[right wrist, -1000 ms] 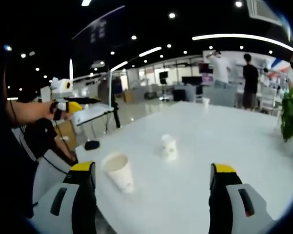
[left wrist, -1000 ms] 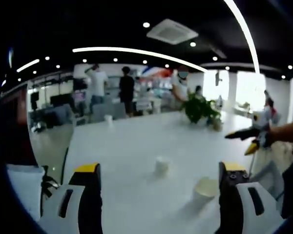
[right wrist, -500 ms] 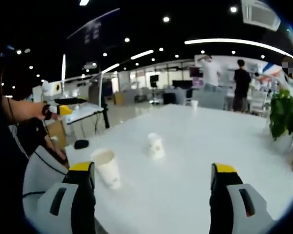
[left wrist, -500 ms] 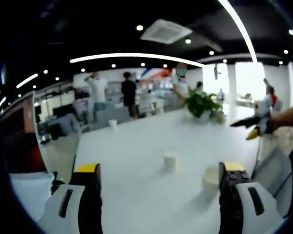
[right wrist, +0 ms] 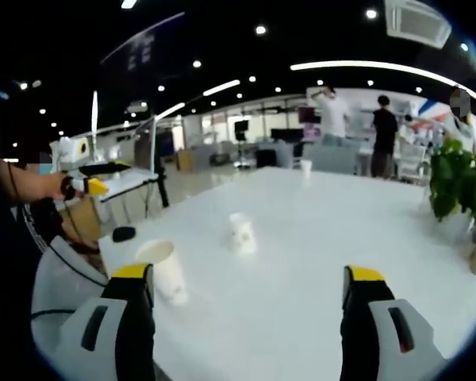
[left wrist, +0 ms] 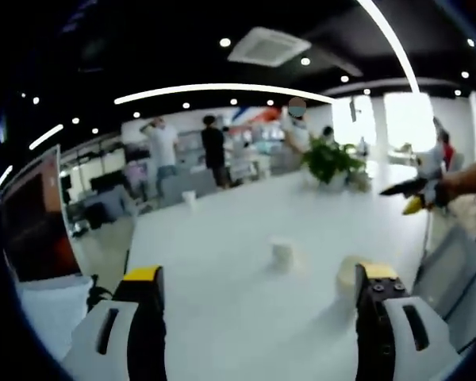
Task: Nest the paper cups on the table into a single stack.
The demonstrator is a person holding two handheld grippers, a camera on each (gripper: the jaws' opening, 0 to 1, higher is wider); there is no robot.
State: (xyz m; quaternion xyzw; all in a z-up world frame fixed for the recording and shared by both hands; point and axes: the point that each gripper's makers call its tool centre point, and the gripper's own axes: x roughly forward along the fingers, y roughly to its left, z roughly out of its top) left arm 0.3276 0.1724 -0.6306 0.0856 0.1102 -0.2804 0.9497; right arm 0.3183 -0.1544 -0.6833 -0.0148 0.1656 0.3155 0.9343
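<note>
Three white paper cups stand apart on the long white table (left wrist: 222,317). In the left gripper view, the near cup (left wrist: 347,274) is partly behind my right-hand jaw, a second cup (left wrist: 282,254) stands mid-table, and a third cup (left wrist: 190,198) is far back. My left gripper (left wrist: 260,274) is open with nothing between its jaws. The right gripper view has the near cup (right wrist: 163,270) beside the left-hand jaw, the middle cup (right wrist: 240,232) and the far cup (right wrist: 305,167). My right gripper (right wrist: 247,273) is open and holds nothing. Both hang above the table's near end.
A potted plant (right wrist: 456,186) stands toward the far side of the table (right wrist: 317,262), and a small black object (right wrist: 124,233) lies by its near corner. Several people stand beyond the table's far end. A chair sits off the table's edge.
Both views have swung slightly with the hands, so the cups sit a little differently in each picture. The cups themselves have not moved, and both grippers stay open.
</note>
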